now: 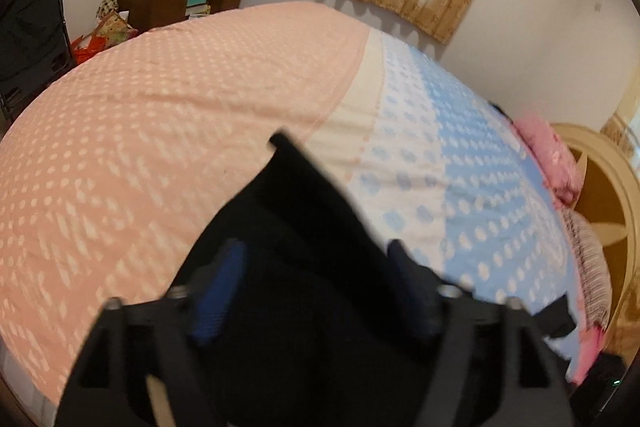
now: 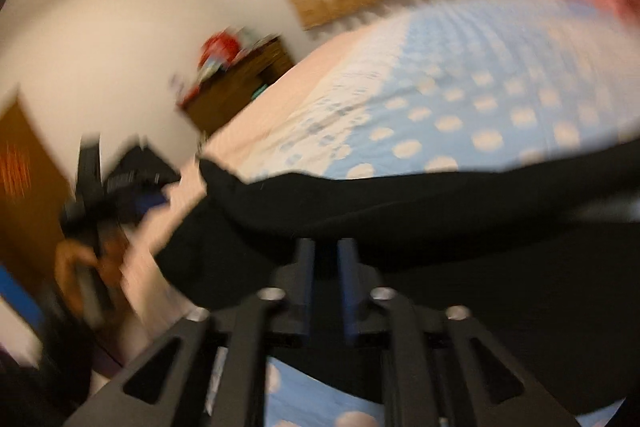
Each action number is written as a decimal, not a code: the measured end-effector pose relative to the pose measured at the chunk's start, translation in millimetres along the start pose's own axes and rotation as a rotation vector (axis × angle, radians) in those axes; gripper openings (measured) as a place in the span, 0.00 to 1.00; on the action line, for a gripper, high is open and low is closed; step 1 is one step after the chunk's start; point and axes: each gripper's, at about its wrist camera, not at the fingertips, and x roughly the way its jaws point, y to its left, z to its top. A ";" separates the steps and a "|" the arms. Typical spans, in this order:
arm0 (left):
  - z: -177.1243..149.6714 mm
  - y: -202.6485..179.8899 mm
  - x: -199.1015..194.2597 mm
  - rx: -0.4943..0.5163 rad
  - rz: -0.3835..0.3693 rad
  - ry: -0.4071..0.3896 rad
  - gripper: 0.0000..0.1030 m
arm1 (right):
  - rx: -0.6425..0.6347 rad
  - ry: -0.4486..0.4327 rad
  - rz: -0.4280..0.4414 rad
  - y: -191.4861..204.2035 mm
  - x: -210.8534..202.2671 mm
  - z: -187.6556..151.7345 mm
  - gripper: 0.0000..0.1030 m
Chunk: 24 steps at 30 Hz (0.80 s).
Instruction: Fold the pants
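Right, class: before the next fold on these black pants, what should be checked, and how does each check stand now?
1. Right gripper has hold of the pants: ok, its fingers are nearly together with black cloth between them.
2. Left gripper has hold of the pants: not ok, its fingers are wide apart over the cloth.
3. Pants are on the bed, not off its edge: ok.
4. Pants lie flat and smooth: cannot tell, the right wrist view is blurred.
5. Spotted cover beyond the pants is free for the fold: ok in the left wrist view.
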 end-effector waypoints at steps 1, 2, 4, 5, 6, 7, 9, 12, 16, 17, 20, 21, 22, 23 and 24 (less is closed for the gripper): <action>6.2 -4.3 3.3 -0.005 -0.004 0.000 0.90 | 0.069 -0.012 0.022 -7.1 -1.7 1.4 0.68; 13.6 -9.1 8.8 -0.006 0.009 0.002 0.95 | 0.124 -0.034 0.038 -13.9 -3.7 3.2 0.71; 23.0 -17.5 24.2 0.001 0.043 0.005 0.95 | 0.191 -0.066 0.035 -22.9 -5.0 7.8 0.71; 25.8 -21.4 36.7 0.017 0.067 0.030 0.95 | 0.198 -0.061 0.025 -23.8 -3.1 10.7 0.71; 26.8 -25.1 55.4 0.038 0.107 0.093 0.95 | 0.198 -0.052 0.005 -23.4 -0.8 14.3 0.71; 25.6 -26.5 70.1 0.045 0.137 0.151 0.94 | 0.202 -0.038 -0.026 -23.6 3.0 16.4 0.71; 18.3 -25.2 96.3 0.023 0.141 0.258 0.87 | 0.227 -0.016 -0.028 -27.4 6.8 15.7 0.71; 12.3 -21.8 100.9 -0.016 0.145 0.254 0.82 | 0.271 0.030 -0.058 -36.1 12.7 10.8 0.71; 10.7 -11.2 94.6 -0.045 0.130 0.214 0.45 | 0.388 0.056 -0.048 -48.4 23.6 10.9 0.71; 8.0 -6.4 95.2 -0.060 0.113 0.219 0.29 | 0.406 0.048 -0.043 -49.7 24.3 11.1 0.71; 1.9 0.1 97.5 -0.085 0.063 0.240 0.13 | 0.445 0.034 -0.102 -49.1 32.7 19.0 0.71; -0.3 -1.0 96.2 -0.076 0.056 0.221 0.12 | 0.459 0.040 -0.117 -49.5 36.1 20.4 0.71; -1.9 -1.9 94.2 -0.069 0.053 0.212 0.11 | 0.486 0.053 -0.129 -50.4 40.6 20.6 0.71; -3.6 -2.4 92.1 -0.066 0.047 0.206 0.10 | 0.510 0.052 -0.138 -50.9 42.8 19.9 0.71; -5.9 -2.3 89.0 -0.069 0.035 0.204 0.08 | 0.525 0.044 -0.156 -50.1 43.5 20.2 0.71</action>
